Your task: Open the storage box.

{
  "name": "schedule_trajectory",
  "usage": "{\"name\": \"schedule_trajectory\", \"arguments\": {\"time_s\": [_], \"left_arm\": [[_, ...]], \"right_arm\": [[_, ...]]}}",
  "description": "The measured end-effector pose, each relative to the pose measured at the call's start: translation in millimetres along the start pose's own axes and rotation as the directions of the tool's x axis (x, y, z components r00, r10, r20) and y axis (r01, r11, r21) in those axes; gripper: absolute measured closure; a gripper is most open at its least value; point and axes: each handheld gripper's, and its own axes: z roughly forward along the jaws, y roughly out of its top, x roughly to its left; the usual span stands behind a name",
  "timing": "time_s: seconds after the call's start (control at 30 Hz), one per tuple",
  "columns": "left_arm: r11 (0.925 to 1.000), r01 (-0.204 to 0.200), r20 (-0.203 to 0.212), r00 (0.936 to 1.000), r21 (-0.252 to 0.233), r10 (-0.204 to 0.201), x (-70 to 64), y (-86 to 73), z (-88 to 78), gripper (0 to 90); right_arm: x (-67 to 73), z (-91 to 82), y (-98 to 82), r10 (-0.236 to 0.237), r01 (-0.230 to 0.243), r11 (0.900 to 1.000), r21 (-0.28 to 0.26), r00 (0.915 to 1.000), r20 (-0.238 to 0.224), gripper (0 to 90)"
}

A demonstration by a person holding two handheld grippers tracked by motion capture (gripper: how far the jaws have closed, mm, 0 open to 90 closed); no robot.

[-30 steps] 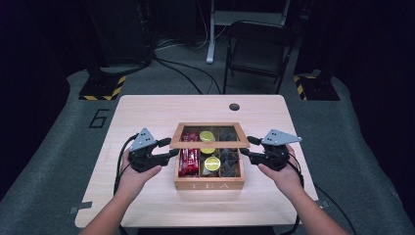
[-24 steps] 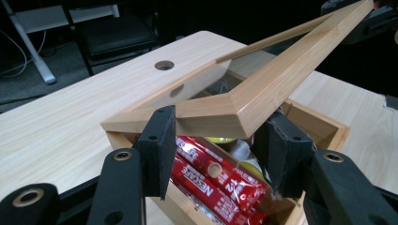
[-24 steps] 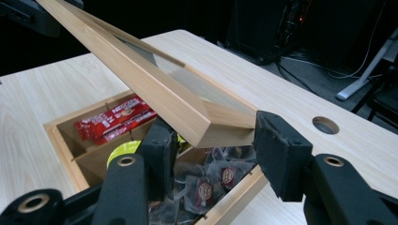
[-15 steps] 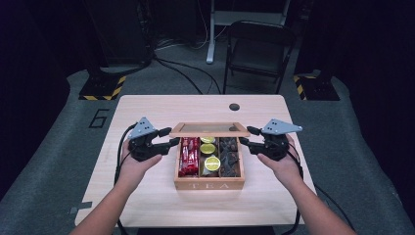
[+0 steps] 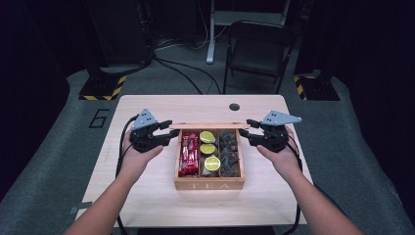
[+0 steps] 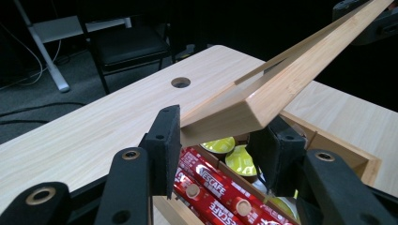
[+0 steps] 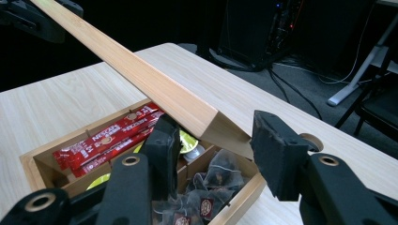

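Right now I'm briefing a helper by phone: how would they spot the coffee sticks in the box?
On the light wooden table sits an open wooden box marked TEA, with three compartments. The red sticks lie lengthwise in its left one. Their neighbours are round yellow-green capsules in the middle and dark tea bags on the right.

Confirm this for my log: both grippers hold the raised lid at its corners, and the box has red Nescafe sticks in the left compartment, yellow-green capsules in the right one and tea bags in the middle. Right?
Not quite: the yellow-green capsules fill the middle compartment and the tea bags the right one, as the high view shows. The rest stands: the left gripper and right gripper hold the raised lid at its corners, and the red Nescafe sticks lie on the left.
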Motion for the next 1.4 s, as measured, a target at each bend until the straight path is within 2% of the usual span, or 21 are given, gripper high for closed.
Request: {"name": "schedule_trajectory", "arguments": {"time_s": [0.17,0.37,0.43,0.53,0.7,1.03,1.13,1.27,1.3,1.4], "left_arm": [[0.9999,0.003,-0.012,0.9999,-0.012,-0.003,3.5,4.2,3.8,54.9],[0.9989,-0.002,-0.023,0.9997,-0.046,0.001,9.9,9.4,7.9,55.4],[0.9983,-0.008,-0.027,0.9996,-0.057,0.006,11.1,10.4,9.1,55.8],[0.9977,-0.007,-0.03,0.9995,-0.068,0.005,13.0,11.4,10.6,56.0],[0.998,0.005,-0.025,0.9997,-0.063,-0.007,15.9,13.1,13.8,55.6],[0.9994,0.021,-0.062,0.9978,-0.027,-0.023,23.8,10.6,29.8,55.6],[0.9983,0.04,-0.07,0.9967,-0.043,-0.042,26.8,9.3,34.3,56.8],[0.9989,0.023,-0.076,0.9967,-0.041,-0.026,28.4,8.9,37.6,57.0],[0.9987,0.028,-0.076,0.9966,-0.042,-0.031,29.1,8.5,39.2,57.1],[0.9991,0.029,-0.083,0.9961,-0.032,-0.031,32.5,7.6,43.9,57.6]], "right_arm": [[-4.6,3.0,4.9,-0.004,0.004,1.0,-0.003,1.0,0.003,52.9],[-12.4,6.8,9.7,0.02,-0.02,0.999,-0.03,0.9997,0.01,56.3],[-13.7,7.7,11.0,0.042,-0.042,0.999,-0.033,0.9991,0.011,56.4],[-15.5,9.2,13.4,0.039,-0.038,0.999,-0.036,0.9991,0.016,56.6],[-18.1,11.6,17.7,0.031,-0.031,0.999,-0.031,0.9992,0.023,56.8],[-22.6,16.0,23.5,0.026,-0.025,0.999,-0.045,0.9989,0.038,57.7],[-23.5,17.4,25.2,0.031,-0.03,0.999,-0.041,0.9988,0.038,58.0],[-25.7,19.5,27.6,0.029,-0.027,0.999,-0.045,0.9988,0.039,57.9],[-25.4,20.1,28.0,0.039,-0.037,0.998,-0.045,0.9985,0.039,57.9],[-27.3,22.1,29.9,0.027,-0.025,0.999,-0.045,0.9987,0.042,57.6]]}}
